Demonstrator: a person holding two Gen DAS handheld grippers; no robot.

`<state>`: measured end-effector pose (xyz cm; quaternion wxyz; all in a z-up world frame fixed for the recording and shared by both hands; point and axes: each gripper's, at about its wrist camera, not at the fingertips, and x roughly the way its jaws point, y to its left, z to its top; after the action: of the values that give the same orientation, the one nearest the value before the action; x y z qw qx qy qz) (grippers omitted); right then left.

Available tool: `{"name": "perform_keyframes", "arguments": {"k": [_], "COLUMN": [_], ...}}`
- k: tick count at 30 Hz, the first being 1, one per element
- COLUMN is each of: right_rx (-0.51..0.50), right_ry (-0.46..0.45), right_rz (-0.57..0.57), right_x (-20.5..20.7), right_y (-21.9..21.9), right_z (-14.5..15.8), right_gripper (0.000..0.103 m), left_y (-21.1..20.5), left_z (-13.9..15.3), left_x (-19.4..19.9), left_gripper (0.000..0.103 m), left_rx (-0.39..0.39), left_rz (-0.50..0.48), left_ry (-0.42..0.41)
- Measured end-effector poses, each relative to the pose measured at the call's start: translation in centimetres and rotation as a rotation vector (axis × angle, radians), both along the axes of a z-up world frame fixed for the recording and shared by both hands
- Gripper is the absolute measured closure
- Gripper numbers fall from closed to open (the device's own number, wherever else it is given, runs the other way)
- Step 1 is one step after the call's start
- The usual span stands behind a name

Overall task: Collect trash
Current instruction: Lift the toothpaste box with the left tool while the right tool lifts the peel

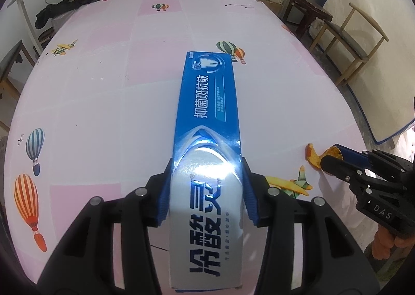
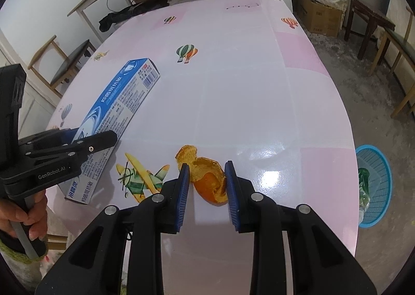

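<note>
My left gripper [image 1: 207,173] is shut on a long blue and silver toothpaste box [image 1: 207,123], gripping its near half; the box [image 2: 119,113] rests on or just above the pink table. An orange peel [image 2: 207,175] lies on the table near its front edge. My right gripper [image 2: 206,178] straddles the peel with its blue pads on either side, jaws still apart. In the left wrist view the right gripper [image 1: 334,157] shows at the right with the peel [image 1: 311,155] at its tips.
The table [image 2: 246,87] wears a pink cloth with balloon and plane prints. A blue basket [image 2: 373,186] holding a bottle stands on the floor to the right. Chairs [image 1: 347,35] and cardboard boxes [image 2: 321,14] stand beyond.
</note>
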<state>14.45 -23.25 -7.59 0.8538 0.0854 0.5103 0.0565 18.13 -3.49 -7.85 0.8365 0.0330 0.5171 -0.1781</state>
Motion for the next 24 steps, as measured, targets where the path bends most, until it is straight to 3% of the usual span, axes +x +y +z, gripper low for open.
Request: {"name": "perform_keyframes", "arguments": {"k": [13, 24], "right_rx": [0.003, 0.092], "right_ry": [0.001, -0.003], "right_rz": [-0.009, -0.053], "right_x": [-0.2, -0.8], "right_y": [-0.2, -1.6], "right_z": [0.0, 0.5], "right_gripper": [0.089, 0.093], "left_y": [0.2, 1.0], "left_z": [0.4, 1.2], "left_x": [-0.6, -1.5], "left_gripper": [0.059, 0.060], "left_rx": [-0.021, -0.054], "left_rz": [0.005, 0.015], "left_ry": [-0.010, -0.029]}}
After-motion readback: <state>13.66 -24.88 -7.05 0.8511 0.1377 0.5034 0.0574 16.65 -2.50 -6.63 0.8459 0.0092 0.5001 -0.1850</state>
